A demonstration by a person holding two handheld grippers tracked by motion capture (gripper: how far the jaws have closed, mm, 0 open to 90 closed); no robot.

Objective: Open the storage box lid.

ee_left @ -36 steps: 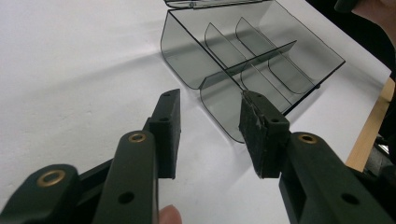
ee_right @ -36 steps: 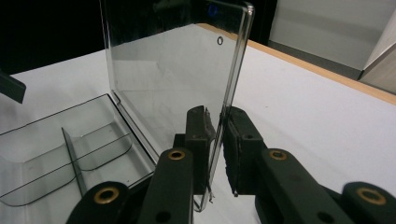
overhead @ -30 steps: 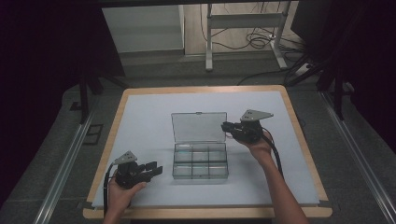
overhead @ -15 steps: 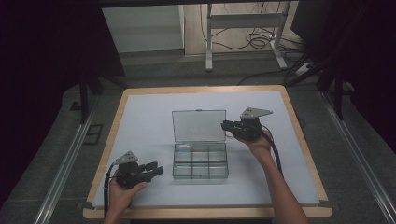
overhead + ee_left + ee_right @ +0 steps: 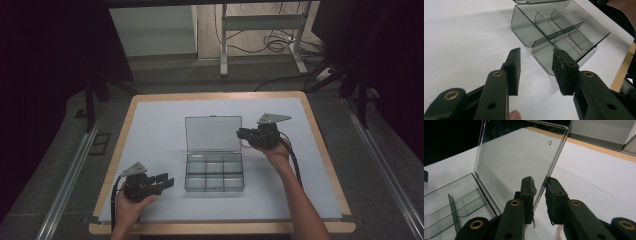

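Observation:
A clear plastic compartment box [image 5: 214, 172] lies in the middle of the white table, its lid [image 5: 213, 134] raised at the back. My right gripper [image 5: 242, 134] is at the lid's right edge. In the right gripper view the lid [image 5: 519, 157] edge runs between the jaws of the right gripper [image 5: 539, 195]; it lies close to the left pad, with a small gap to the right pad. My left gripper [image 5: 167, 182] rests at the front left of the table, pointing at the box. Its jaws [image 5: 536, 72] stand open and empty, a little short of the box [image 5: 564, 32].
The white mat [image 5: 155, 130] covers a table with a wooden rim [image 5: 220, 228]. Metal rails run along both sides of the floor. A metal stand and cables sit beyond the far edge.

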